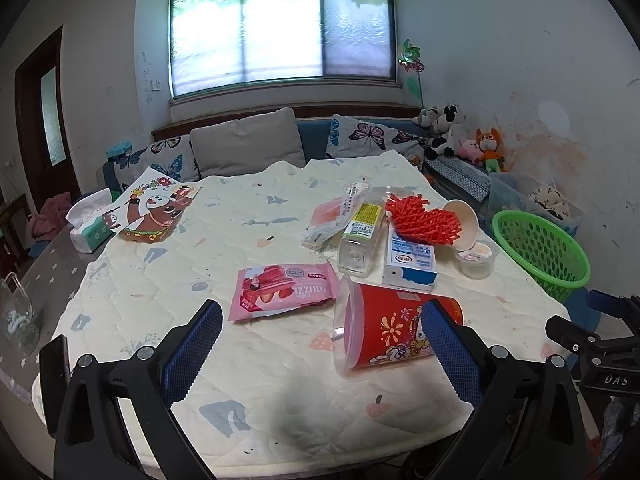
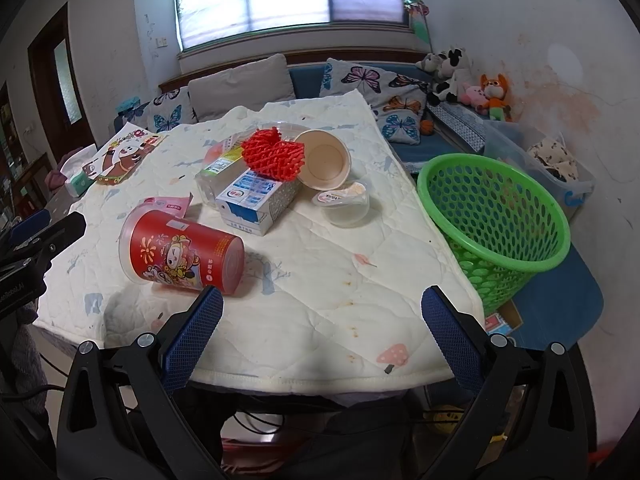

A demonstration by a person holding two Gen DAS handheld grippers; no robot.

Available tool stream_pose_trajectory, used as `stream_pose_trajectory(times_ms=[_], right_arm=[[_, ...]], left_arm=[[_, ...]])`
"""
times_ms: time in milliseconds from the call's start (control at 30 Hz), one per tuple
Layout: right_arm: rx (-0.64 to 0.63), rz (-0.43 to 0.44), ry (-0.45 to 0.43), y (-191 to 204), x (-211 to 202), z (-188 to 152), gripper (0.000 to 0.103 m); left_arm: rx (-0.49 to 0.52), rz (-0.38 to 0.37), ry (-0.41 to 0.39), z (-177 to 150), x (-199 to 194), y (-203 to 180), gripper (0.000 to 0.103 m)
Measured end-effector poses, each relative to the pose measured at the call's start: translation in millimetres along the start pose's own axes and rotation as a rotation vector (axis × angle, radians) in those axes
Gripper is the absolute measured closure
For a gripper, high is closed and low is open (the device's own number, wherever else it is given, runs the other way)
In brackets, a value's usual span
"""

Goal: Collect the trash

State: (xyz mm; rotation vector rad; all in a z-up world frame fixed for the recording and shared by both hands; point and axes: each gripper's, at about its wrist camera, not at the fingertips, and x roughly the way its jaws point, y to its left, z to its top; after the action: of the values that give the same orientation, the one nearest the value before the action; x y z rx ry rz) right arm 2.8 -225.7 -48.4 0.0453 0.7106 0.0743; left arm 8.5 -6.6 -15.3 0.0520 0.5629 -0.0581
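both tools are hanging over the near edge of the counter (image 2: 320, 344), each with its blue pads spread wide and nothing between them, so both are released and gripping nothing.

the trash is lying scattered on the quilted cover, none of it in the green basket (image 2: 496, 216) yet; the basket looks empty. it is sitting off the counter's right edge, tilted with its mouth toward the counter, which probably makes it an easy target for drops from the right side. the red tub (image 2: 180, 252) is lying on its side nearest the tools, its clear lid pointing left. the pink wrapper (image 1: 280, 292) is lying flat just left of it. further back a cluster is piled together: a milk carton (image 2: 256, 200), a clear bottle (image 1: 358, 236) on its side, a red foam net (image 2: 274, 156) resting on the carton, a paper cup (image 2: 324, 160) tipped over with its mouth toward the camera, and a small clear pudding cup (image 2: 346, 204) standing upright just right of the carton.

the left tool (image 1: 320, 348) is looking forward and slightly down, its right pad overlapping the tub in view; i cannot tell whether it is touching. the right tool (image 2: 322, 332) is sitting lower, near the front hem, aimed between the tub and the basket. the tub seems the likely first pick.
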Motion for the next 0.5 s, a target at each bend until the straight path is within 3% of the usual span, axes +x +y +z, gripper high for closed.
stream_pose_trajectory(times_ms=[500], right_arm=[[0.002, -0.001, 0.007, -3.9, 5.6, -2.1, 0.004]], left_arm=[[0.03, -0.084, 0.02, 1.6, 8.1, -4.2, 0.008]])
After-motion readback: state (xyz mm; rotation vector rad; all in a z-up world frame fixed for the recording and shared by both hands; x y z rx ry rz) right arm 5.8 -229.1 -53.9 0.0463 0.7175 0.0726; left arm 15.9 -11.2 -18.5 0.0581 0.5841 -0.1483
